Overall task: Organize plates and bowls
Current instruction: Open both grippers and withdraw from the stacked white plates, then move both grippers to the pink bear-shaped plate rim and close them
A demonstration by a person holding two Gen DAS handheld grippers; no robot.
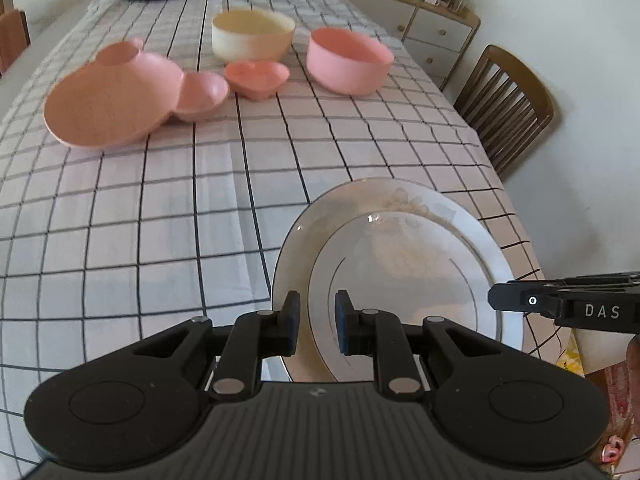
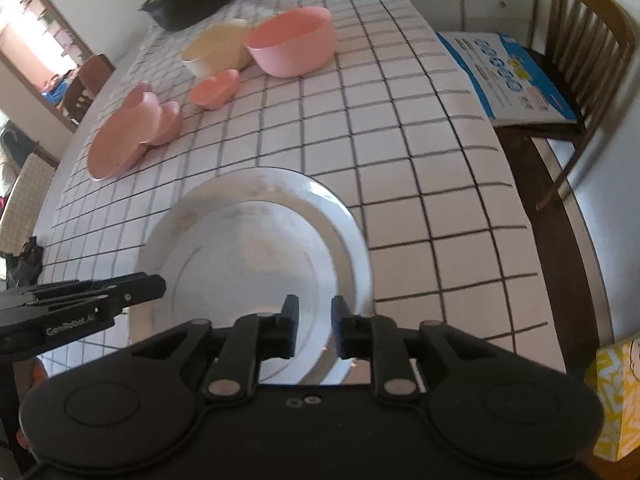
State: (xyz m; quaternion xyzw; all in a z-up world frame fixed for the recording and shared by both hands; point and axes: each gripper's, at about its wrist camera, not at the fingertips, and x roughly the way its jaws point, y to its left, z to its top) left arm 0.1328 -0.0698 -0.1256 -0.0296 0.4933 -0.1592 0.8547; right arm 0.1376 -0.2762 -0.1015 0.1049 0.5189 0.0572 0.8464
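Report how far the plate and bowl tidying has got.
Done: one white plate lies nested on a larger white plate. In hand: both tools, left and right, sit over that stack's near rim. Left: the bear-shaped plate, heart dish, cream bowl and pink bowl stand apart.

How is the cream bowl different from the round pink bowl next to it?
The cream bowl is pale yellow-white; the pink bowl is pink. The cream bowl stands farther from the white plate, and the pink bowl stands closer to the table's chair side. Both are round, deep, upright, look empty and rest on the checked tablecloth.
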